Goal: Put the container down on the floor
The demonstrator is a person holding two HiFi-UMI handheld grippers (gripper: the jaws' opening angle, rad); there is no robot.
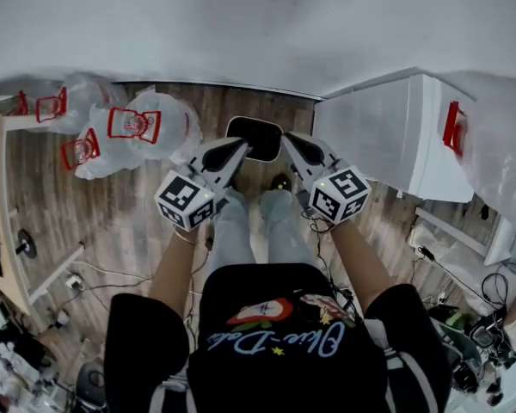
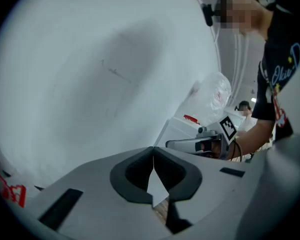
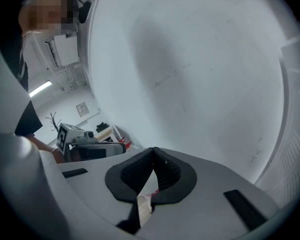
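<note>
Container — between left gripper and right gripper (fingers together)

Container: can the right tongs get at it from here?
Probably yes. In the head view the right tongs sit at the right edge of the container, with nothing between. The left tongs are at its left edge. Both are shut; whether they pinch the rim, I cannot tell.

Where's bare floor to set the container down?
Bare wood floor lies between the plastic bags and the white cabinet. Another bare strip lies left of the legs. Crowded: cables at lower right.
</note>
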